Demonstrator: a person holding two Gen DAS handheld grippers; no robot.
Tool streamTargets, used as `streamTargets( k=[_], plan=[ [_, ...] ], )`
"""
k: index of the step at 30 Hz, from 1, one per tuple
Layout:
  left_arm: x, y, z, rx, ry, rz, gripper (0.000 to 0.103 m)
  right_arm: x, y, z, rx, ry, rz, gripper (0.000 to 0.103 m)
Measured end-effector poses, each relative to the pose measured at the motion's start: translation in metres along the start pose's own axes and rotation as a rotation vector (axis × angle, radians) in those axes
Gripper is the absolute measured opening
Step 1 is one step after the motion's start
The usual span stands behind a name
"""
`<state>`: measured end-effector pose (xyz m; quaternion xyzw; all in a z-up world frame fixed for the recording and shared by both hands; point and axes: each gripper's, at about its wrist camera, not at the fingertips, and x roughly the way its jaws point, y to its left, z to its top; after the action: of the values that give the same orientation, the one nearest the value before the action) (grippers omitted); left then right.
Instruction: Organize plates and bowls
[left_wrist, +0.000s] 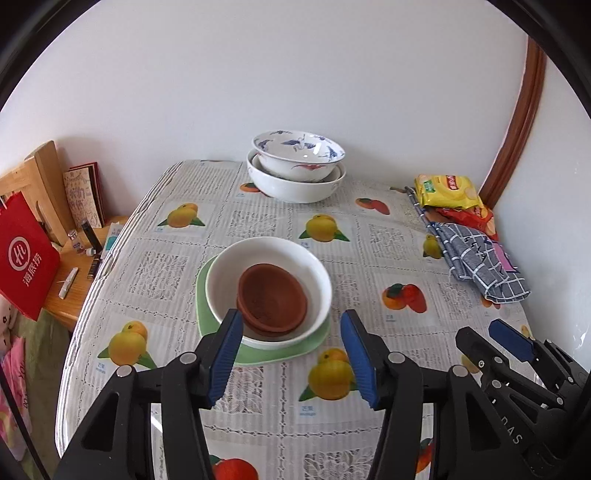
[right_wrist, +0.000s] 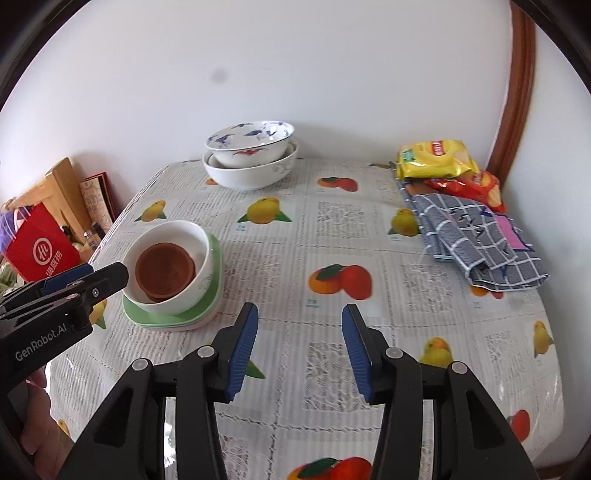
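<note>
Bowls and plates sit in two stacks on my fruit-print worktop: brown clay saucers inside a white bowl on green plates; porcelain bowls nested behind. Left tongs and right tongs gape empty; sorting looks nearly finished.

Soft, even daylight is filling both fisheye views.

Light is falling evenly over the bench, leaving only faint shadows under the stacked bowls at its far edge. Small glints are showing on the patterned bowl's glaze and the clear cover near the bench's right edge. Straight lines are bowing toward black circular borders, and a dark smudge is sitting on the wall in the right wrist view.
</note>
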<state>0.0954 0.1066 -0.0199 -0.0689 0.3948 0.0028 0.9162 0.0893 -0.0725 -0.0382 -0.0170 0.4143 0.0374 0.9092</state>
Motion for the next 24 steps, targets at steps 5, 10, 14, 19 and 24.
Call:
streamTargets(
  k=[5, 10, 14, 19, 24],
  plan=[
    [-0.03, -0.034, -0.012, 0.059, -0.086, 0.003, 0.074, -0.035, -0.039, -0.017, 0.062, -0.022, -0.048, 0.05],
    [-0.051, -0.06, -0.026, 0.094, -0.109, -0.023, 0.086, -0.068, -0.068, -0.031, 0.098, -0.073, -0.098, 0.083],
    [-0.062, -0.073, -0.035, 0.104, -0.115, -0.027, 0.088, -0.087, -0.08, -0.039, 0.095, -0.09, -0.15, 0.091],
    [-0.072, -0.08, -0.041, 0.101, -0.119, -0.034, 0.095, -0.098, -0.088, -0.047, 0.108, -0.101, -0.148, 0.094],
    [-0.077, -0.089, -0.044, 0.129, -0.124, -0.02, 0.095, -0.101, -0.089, -0.054, 0.111, -0.094, -0.157, 0.094]
  ],
)
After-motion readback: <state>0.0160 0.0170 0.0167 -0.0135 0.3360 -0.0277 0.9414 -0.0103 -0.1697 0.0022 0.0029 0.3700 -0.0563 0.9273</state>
